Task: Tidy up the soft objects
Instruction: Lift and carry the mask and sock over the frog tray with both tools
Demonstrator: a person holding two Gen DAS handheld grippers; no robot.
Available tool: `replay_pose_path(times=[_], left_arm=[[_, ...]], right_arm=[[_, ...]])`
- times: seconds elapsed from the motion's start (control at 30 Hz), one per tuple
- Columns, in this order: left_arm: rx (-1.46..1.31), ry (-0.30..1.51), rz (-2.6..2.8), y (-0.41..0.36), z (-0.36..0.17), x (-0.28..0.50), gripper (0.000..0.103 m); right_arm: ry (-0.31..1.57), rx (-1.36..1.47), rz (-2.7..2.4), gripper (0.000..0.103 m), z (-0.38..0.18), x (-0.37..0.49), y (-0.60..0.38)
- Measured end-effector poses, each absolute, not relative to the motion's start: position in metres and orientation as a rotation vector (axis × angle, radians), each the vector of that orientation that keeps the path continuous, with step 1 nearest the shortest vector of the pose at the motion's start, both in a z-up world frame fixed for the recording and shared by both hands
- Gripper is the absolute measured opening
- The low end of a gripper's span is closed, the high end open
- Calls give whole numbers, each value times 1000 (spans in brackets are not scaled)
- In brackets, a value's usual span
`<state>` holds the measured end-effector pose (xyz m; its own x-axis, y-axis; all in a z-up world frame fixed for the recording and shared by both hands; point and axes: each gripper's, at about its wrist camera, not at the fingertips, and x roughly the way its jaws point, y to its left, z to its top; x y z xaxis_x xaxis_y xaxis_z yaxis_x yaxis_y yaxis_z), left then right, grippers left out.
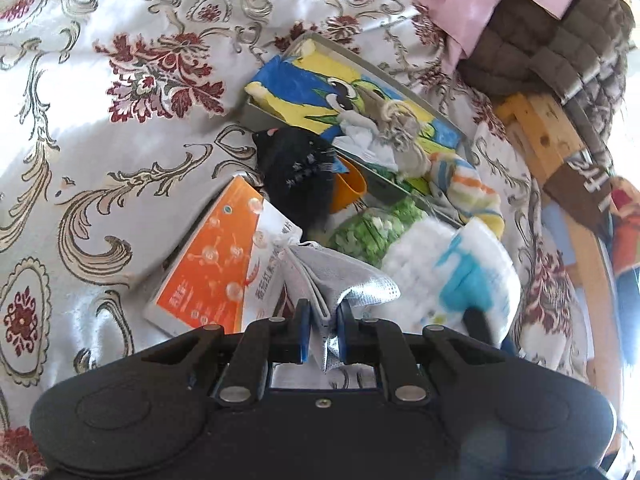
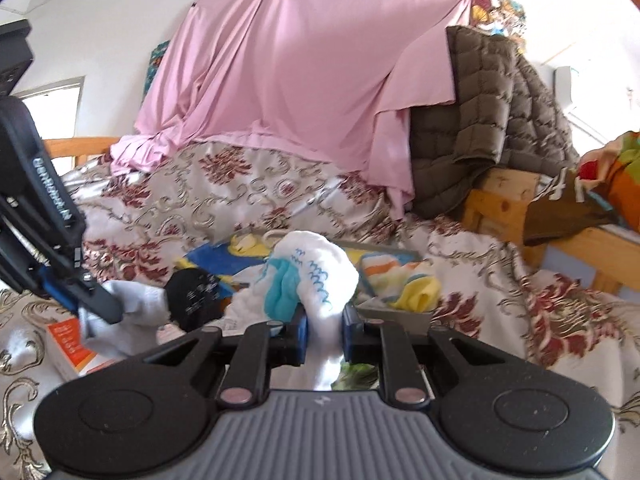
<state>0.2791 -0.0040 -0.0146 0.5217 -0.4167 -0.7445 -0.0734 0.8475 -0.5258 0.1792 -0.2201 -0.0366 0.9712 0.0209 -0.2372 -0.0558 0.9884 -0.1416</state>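
Note:
My left gripper [image 1: 323, 320] is shut on a folded pale grey sock [image 1: 340, 280] and holds it above the bedspread; it also shows at the left of the right wrist view [image 2: 100, 308], with the grey sock [image 2: 136, 304]. My right gripper [image 2: 324, 332] is shut on a white sock with blue markings [image 2: 320, 276], seen blurred in the left wrist view [image 1: 460, 272]. A grey tray [image 1: 340, 50] holds a blue and yellow cloth [image 1: 304, 84], a striped sock [image 1: 468, 188] and a knotted rope toy [image 1: 396, 128]. A black sock [image 1: 296, 168] lies beside the tray.
An orange and white box [image 1: 216, 264], a green patterned item [image 1: 372, 228] and an orange cup [image 1: 348, 188] lie on the floral bedspread [image 1: 100, 120]. A pink sheet [image 2: 300, 80] and a brown quilted jacket [image 2: 480, 120] hang behind. A wooden bed frame [image 2: 500, 200] stands at right.

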Motion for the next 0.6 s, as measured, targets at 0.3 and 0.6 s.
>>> replay_pose_path(times=[0.3,0.6], left_arm=[[-444,917,-300,-18,14,264,14],[-351,762,-313,-36,31,266,14]], right_arm=[[208,-125,14,18,-30,176,-230],[124,-117,51,18,-21,175,-229]])
